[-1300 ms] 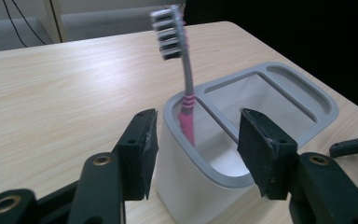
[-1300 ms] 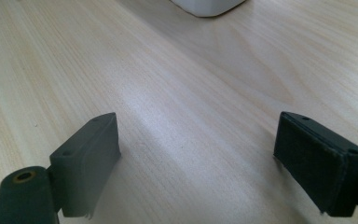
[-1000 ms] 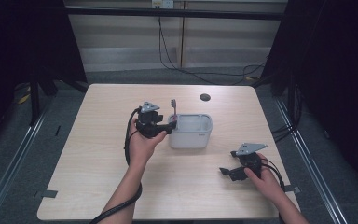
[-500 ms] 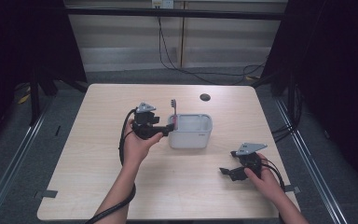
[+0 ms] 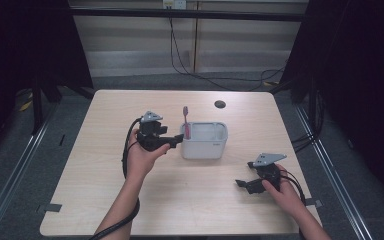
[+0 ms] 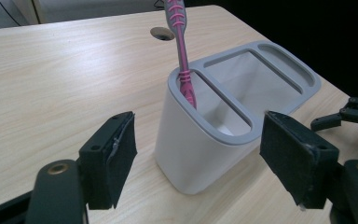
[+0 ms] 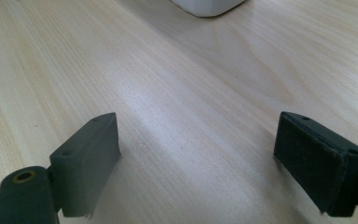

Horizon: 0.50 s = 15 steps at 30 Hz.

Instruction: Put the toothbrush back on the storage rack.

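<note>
A white holder with a grey rim [image 5: 205, 148] [image 6: 191, 163] stands mid-table. A pink toothbrush [image 5: 185, 121] [image 6: 182, 60] stands upright in its narrow left compartment; the wide compartment looks empty. My left gripper [image 5: 174, 142] [image 6: 197, 140] is just left of the holder and open. Its jaws have just been opening, and the pads [image 6: 114, 158] touch nothing, with the holder's near end a little beyond them. My right gripper [image 5: 243, 184] [image 7: 196, 154] rests open low over bare wood at the front right. It also appears at the right edge of the left gripper view [image 6: 349, 116].
A dark round hole [image 5: 220, 104] [image 6: 161, 32] sits in the light wooden table [image 5: 105, 200] behind the holder. Cables trail from both grippers. More cables lie on the floor beyond the far edge, and dark drapes flank the table.
The left gripper has drawn back a little to the left from the holder with its jaws wider. The toothbrush stays standing in the holder. The right hand has not moved.
</note>
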Each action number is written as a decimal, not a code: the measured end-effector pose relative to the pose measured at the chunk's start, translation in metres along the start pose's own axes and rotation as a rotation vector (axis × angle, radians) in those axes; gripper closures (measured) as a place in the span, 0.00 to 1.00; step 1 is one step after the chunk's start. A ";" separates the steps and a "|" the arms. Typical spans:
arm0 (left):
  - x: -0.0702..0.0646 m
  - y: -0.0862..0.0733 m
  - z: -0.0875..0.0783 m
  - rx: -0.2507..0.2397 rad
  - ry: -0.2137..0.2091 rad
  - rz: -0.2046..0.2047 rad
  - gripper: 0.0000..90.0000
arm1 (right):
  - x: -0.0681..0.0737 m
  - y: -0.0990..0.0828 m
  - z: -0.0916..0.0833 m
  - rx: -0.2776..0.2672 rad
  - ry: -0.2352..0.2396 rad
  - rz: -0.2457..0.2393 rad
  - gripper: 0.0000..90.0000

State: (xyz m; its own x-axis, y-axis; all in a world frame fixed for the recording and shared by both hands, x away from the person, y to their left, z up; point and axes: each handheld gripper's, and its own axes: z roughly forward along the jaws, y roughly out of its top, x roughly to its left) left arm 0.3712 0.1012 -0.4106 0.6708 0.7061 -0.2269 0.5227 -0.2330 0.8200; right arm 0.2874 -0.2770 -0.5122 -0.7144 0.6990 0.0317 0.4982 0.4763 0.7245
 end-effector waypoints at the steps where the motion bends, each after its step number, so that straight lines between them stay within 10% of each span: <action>1: 0.000 0.000 -0.002 -0.001 0.001 0.006 0.28 | 0.000 0.000 0.000 0.000 0.000 0.000 0.15; 15: 0.008 -0.010 -0.008 0.005 -0.012 0.009 0.26 | 0.000 0.000 0.000 0.000 0.000 0.000 0.15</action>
State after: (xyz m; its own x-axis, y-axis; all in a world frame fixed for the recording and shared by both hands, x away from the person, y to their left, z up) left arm 0.3668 0.1146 -0.4162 0.6815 0.6962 -0.2255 0.5191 -0.2428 0.8195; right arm 0.2873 -0.2770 -0.5122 -0.7142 0.6992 0.0319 0.4984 0.4761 0.7245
